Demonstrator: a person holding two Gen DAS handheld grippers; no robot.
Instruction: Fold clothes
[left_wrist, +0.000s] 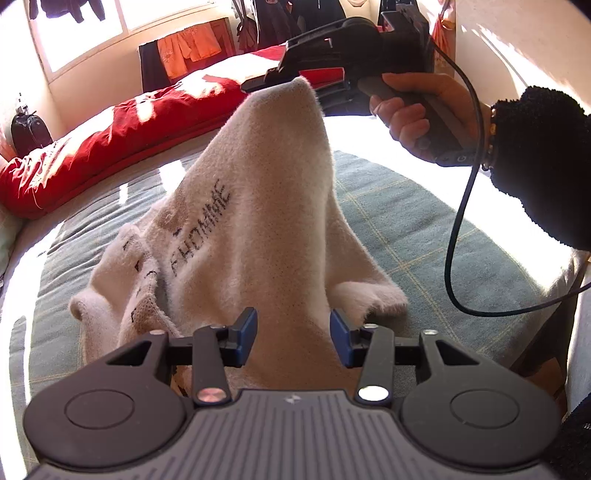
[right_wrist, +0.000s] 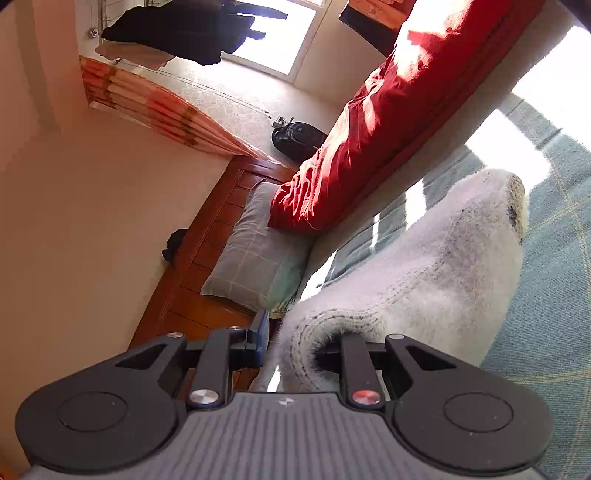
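Fuzzy cream sweater (left_wrist: 255, 206) hangs tented over the bed (left_wrist: 424, 221) because our right claw (left_wrist: 291, 79) pinches its peak to lift it, while our left claw (left_wrist: 293, 334) waits spread apart, gripping nothing, at its near edge.

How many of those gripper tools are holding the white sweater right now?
1. The right gripper pinches the white sweater, lifting it. The left gripper is open, empty, sweater beneath it.
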